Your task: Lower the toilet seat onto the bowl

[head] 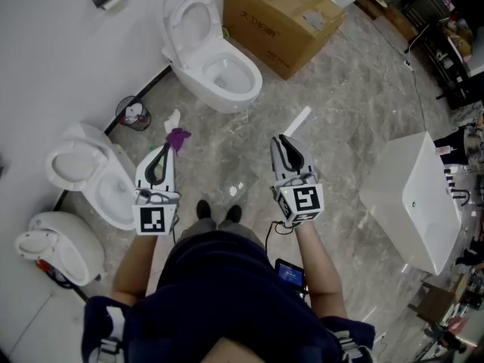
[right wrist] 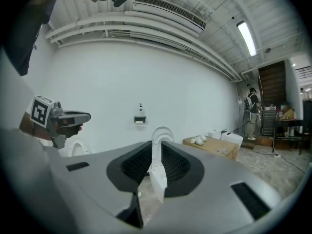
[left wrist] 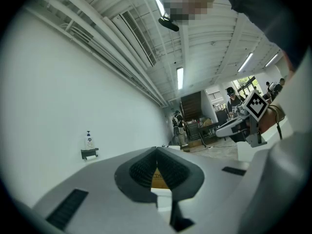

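The white toilet stands by the wall ahead of me, its seat tilted up against the back. Both grippers hang in the air well short of it, over the marble floor. My left gripper has its tips together and holds nothing; in the left gripper view only a sliver of the cardboard box shows behind the pads. My right gripper stands a little open and empty. In the right gripper view the far toilet's raised seat shows through the narrow gap.
A cardboard box sits right of the toilet. More toilets line the wall at left, with a small bin and a purple scrap nearby. A white tub stands at right. People stand far off.
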`<move>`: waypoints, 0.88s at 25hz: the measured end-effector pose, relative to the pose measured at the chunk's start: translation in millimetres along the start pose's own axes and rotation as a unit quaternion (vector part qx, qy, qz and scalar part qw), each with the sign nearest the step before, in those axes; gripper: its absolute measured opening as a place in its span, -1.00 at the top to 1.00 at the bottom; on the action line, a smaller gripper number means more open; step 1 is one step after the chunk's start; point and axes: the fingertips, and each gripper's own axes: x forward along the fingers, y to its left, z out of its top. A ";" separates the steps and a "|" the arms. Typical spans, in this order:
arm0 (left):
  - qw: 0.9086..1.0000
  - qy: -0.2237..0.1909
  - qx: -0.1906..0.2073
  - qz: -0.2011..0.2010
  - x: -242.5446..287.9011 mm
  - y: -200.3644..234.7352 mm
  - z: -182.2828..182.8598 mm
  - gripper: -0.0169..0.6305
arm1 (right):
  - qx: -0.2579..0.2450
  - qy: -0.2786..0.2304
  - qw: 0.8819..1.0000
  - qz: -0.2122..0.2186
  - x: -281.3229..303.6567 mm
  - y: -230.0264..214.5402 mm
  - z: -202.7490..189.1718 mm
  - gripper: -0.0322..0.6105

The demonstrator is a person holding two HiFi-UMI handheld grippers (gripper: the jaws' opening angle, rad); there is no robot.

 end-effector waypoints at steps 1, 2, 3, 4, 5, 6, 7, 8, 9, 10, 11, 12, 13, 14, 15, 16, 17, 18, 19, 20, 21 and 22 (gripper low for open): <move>1.000 0.000 -0.002 0.001 0.4 0.2 0.4 0.87 | 0.000 0.000 1.000 0.000 0.7 -0.8 0.7 0.66; 1.000 -0.002 -0.003 0.002 0.9 0.4 1.2 0.87 | 0.000 -0.001 1.000 0.000 1.4 -1.6 1.4 0.66; 1.000 -0.003 -0.003 0.003 1.4 0.7 2.1 0.87 | 0.001 -0.002 1.000 0.000 2.1 -2.1 2.1 0.66; 1.000 -0.004 -0.003 0.003 1.7 0.9 2.5 0.87 | 0.002 -0.003 1.000 0.001 2.8 -2.4 2.5 0.64; 1.000 -0.003 -0.001 0.003 1.9 1.0 2.2 0.87 | 0.002 -0.004 1.000 0.002 3.8 -2.3 2.5 0.58; 1.000 -0.002 0.000 0.003 1.9 0.8 1.5 0.87 | 0.001 -0.004 1.000 0.004 4.8 -2.1 2.2 0.49; 1.000 -0.002 0.002 0.002 1.9 0.3 0.9 0.87 | -0.002 -0.004 1.000 0.005 5.7 -2.0 1.8 0.44; 1.000 -0.003 0.003 0.001 2.2 -0.2 0.7 0.87 | -0.003 -0.003 1.000 0.007 6.4 -1.9 1.3 0.41; 1.000 -0.003 0.001 0.002 2.4 -0.4 0.5 0.87 | -0.003 -0.002 1.000 0.009 7.1 -1.8 0.8 0.38; 1.000 -0.001 -0.002 0.003 2.5 -0.3 -0.2 0.87 | -0.003 -0.001 1.000 0.010 7.7 -1.9 0.4 0.35; 1.000 0.001 -0.004 0.005 2.4 0.0 -1.0 0.87 | -0.002 -0.002 1.000 0.011 8.3 -2.1 0.0 0.34; 1.000 0.001 -0.003 0.005 2.5 0.1 -1.2 0.87 | -0.001 -0.002 1.000 0.011 8.6 -2.5 -0.1 0.32; 1.000 -0.001 0.000 0.004 2.5 0.2 -1.2 0.87 | 0.000 -0.003 1.000 0.011 8.8 -2.9 0.0 0.32; 1.000 -0.001 0.003 0.004 2.6 0.2 -1.4 0.87 | 0.000 -0.004 1.000 0.011 8.9 -3.6 0.3 0.31; 1.000 0.000 0.003 0.004 2.9 0.3 -1.6 0.87 | 0.000 -0.004 1.000 0.010 9.2 -4.4 0.5 0.30; 1.000 0.003 0.003 0.005 3.5 0.3 -2.1 0.87 | 0.000 -0.004 1.000 0.010 9.9 -5.3 0.6 0.30; 1.000 0.005 0.002 0.005 4.1 0.4 -2.7 0.87 | 0.001 -0.004 1.000 0.011 10.7 -6.0 0.2 0.29; 1.000 0.006 0.001 0.006 4.7 0.4 -3.2 0.87 | 0.001 -0.003 1.000 0.012 11.4 -6.6 -0.4 0.29; 1.000 0.006 0.000 0.007 5.1 0.2 -3.4 0.87 | 0.002 -0.003 1.000 0.013 11.7 -7.1 -1.2 0.28; 1.000 0.005 -0.001 0.007 5.4 -0.3 -3.2 0.87 | 0.003 -0.003 1.000 0.014 11.6 -7.5 -1.9 0.26; 1.000 0.005 0.000 0.008 5.7 -1.1 -2.8 0.87 | 0.003 -0.003 1.000 0.016 11.3 -8.2 -2.7 0.20; 1.000 0.004 0.000 0.008 6.1 -2.0 -2.2 0.87 | 0.003 -0.003 1.000 0.017 11.0 -8.9 -3.4 0.16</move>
